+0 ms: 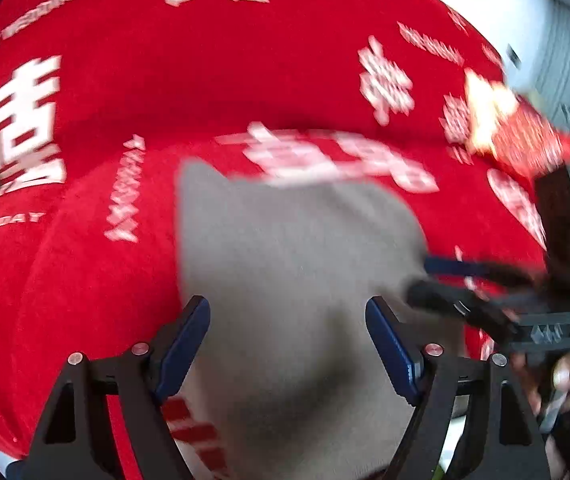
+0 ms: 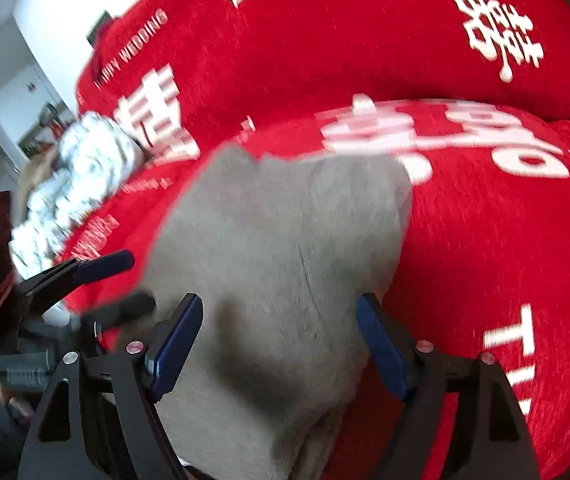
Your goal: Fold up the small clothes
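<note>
Garment: a small grey soft-knit piece of clothing [image 1: 285, 264] [image 2: 281, 256] lies on the red cloth, its far edge near the large white characters; both views are blurred, so its exact type cannot be told.
Surface: a red plush cover printed with white Chinese characters and English lettering [image 1: 205, 72] [image 2: 485, 240], rising into a backrest-like swell behind the garment.
Left gripper: left gripper [image 1: 287, 316] has black arms with blue pads; its fingers [image 1: 189, 340] stand wide apart over the near part of the grey garment, clamping nothing. In the right wrist view it [image 2: 125, 280] shows at the garment's left edge, fingers parted.
Right gripper: right gripper [image 2: 279, 320] has its fingers [image 2: 381, 344] spread wide, the grey fabric lying between and beneath them, not pinched. In the left wrist view it [image 1: 421, 278] sits at the garment's right edge; whether its tips touch the fabric cannot be told.
Side items: a crumpled white patterned fabric bundle [image 2: 73, 184] rests on the cover well left of the garment; a red and yellow packet [image 1: 517, 132] lies at the right.
</note>
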Motion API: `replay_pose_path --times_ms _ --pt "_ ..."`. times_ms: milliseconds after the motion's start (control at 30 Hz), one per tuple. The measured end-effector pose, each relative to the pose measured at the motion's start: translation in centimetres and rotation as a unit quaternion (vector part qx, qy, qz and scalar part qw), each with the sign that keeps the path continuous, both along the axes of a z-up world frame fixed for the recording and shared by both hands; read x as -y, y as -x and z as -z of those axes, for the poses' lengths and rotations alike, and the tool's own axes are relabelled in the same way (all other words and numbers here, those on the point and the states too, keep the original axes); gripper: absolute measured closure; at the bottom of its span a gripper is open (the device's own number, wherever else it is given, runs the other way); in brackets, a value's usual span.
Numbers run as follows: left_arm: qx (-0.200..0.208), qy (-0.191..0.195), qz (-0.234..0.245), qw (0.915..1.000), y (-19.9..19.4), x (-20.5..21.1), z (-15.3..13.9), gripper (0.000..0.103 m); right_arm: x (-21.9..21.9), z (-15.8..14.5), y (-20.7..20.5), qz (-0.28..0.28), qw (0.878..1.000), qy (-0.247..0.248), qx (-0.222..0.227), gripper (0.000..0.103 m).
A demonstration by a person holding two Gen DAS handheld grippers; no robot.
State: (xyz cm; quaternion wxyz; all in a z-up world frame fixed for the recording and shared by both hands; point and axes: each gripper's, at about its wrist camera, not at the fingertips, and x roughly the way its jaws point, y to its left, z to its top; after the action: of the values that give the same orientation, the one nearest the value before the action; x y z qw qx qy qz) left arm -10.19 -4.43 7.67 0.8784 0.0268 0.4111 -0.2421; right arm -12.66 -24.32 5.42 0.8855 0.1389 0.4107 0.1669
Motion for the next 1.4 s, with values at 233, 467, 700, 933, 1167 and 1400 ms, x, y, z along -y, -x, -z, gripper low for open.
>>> replay_pose_path --times_ms 233,467,700,933,1167,1400 --pt "-0.062 -0.095 -0.072 0.9909 -7.9 -0.3 3.3 0.022 -1.0 -0.4 -5.8 -0.019 1.0 -0.012 -0.018 0.021" --pt "-0.05 -0.131 -0.075 0.9872 -10.4 1.0 5.0 0.003 0.2 2.7 -11.4 -0.005 0.998 -0.002 -0.068 0.021" --pt "-0.088 -0.099 -0.091 0.9869 -12.1 0.1 6.1 0.002 -1.7 3.1 -13.0 -0.013 0.995 0.067 -0.073 0.021" --pt "-0.065 -0.096 -0.09 0.9892 -9.1 -0.8 3.5 0.004 -3.9 0.5 -8.7 -0.012 0.989 0.142 -0.039 0.021" --pt "-0.023 -0.131 -0.082 0.9877 -5.3 -0.7 2.8 0.004 -6.8 -0.4 -2.3 -0.036 0.983 0.181 0.018 0.02" --pt "-0.007 -0.148 -0.086 0.9852 -3.0 -1.5 3.2 0.004 -6.2 1.4 0.8 -0.038 0.983 0.181 0.022 0.018"
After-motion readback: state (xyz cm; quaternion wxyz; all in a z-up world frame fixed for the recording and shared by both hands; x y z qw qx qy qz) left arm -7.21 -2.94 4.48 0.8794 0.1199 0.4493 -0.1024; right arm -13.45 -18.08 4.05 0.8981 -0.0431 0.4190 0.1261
